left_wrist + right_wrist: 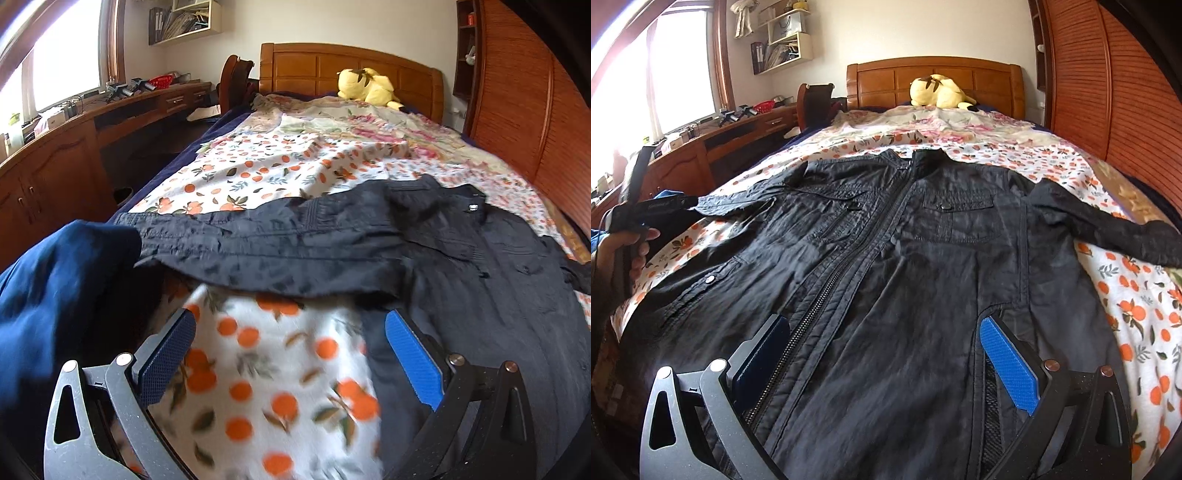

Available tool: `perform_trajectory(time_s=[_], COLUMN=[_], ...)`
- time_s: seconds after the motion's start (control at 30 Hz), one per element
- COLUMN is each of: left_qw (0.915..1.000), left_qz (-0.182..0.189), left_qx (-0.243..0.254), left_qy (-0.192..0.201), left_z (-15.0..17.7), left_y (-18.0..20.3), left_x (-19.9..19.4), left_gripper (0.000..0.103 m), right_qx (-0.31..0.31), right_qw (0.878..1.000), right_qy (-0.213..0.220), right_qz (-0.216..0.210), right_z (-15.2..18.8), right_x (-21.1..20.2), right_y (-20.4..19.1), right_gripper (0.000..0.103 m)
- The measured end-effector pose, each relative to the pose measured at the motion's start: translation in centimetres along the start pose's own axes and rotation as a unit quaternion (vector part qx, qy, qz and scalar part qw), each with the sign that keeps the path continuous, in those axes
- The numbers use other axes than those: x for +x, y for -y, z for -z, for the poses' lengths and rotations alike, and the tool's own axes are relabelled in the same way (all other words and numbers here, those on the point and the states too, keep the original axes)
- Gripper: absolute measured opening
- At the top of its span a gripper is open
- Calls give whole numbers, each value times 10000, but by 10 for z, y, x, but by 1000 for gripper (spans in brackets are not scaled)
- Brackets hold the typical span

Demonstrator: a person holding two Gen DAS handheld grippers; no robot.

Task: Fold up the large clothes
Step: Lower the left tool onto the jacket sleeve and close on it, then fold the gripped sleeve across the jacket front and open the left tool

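A black zip jacket (923, 258) lies front up on the bed, zipper closed, both sleeves spread out to the sides. My right gripper (884, 323) hovers open just above its lower front, blue pads on either side of the zipper and nothing between them. My left gripper (290, 319) is open too, over the orange-print sheet (266, 387) below the jacket's left sleeve (277, 251). The right pad (413, 362) overlaps the jacket's side. In the right wrist view a hand (631, 247) holds that left gripper near the sleeve cuff (713, 203).
A dark blue cloth (55, 295) fills the left wrist view's left side. A yellow plush toy (938, 92) rests by the wooden headboard (934, 74). A wooden desk (74, 155) runs along the left under the window, and a slatted wooden wardrobe (1108, 92) stands at the right.
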State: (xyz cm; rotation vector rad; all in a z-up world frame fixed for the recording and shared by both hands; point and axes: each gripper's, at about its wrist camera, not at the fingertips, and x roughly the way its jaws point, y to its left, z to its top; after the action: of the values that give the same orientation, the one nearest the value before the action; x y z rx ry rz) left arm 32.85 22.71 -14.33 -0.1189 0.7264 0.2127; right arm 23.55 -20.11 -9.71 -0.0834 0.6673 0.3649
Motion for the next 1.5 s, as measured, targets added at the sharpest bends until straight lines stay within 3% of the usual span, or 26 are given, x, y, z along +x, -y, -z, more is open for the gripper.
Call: perform_trajectory(time_s=[0.03,0.2,0.47,0.6,0.63,0.67,0.7,0.73,0.87,1.03,1.27,1.43,1.47,1.5], left_qw=[10000,9982,9824,9785,9788,9783,9769,9764,9869,9970,9947,9929,9928,9928], left_qz=[34,-140,-129,-35,34,155,334,470,387,408,989,1118,1112,1103], left_qx=[-9,-424,-1573,-1766,-1765,-1781,-1800,-1791,-1344,-632,232,408,434,464], left_qy=[-46,-412,-1003,-1066,-1039,-1049,-1107,-1114,-801,-195,171,-8,-56,-66], left_z=[-2,-12,-9,-8,-10,-12,-15,-18,-32,-59,-63,-38,-32,-27], left_y=[-3,-28,-57,-55,-54,-53,-51,-49,-26,17,79,95,94,94], left_x=[7,48,91,102,102,105,108,109,93,36,-40,-61,-63,-64], left_gripper=[84,72,72,69,45,30,7,4,1,1,1,2,3,12], right_qx=[3,77,14,-13,-13,-11,-7,-4,32,27,180,21,-21,-65], right_qw=[10000,9999,9999,9999,9999,9999,9999,9999,9999,9999,9997,9997,9997,9996], right_qy=[-2,-85,-162,-153,-154,-155,-157,-157,-143,-100,53,148,162,177], right_qz=[1,-40,-50,-52,-52,-53,-53,-52,-41,64,153,198,205,217], right_z=[0,3,6,6,7,6,6,6,6,5,-1,-4,-4,-3], right_x=[3,11,15,16,16,17,16,16,13,5,-9,-24,-25,-27], right_y=[-1,5,3,2,2,3,3,3,4,9,16,5,4,3], right_gripper=[103,103,103,103,103,103,103,103,103,103,103,103,103,103])
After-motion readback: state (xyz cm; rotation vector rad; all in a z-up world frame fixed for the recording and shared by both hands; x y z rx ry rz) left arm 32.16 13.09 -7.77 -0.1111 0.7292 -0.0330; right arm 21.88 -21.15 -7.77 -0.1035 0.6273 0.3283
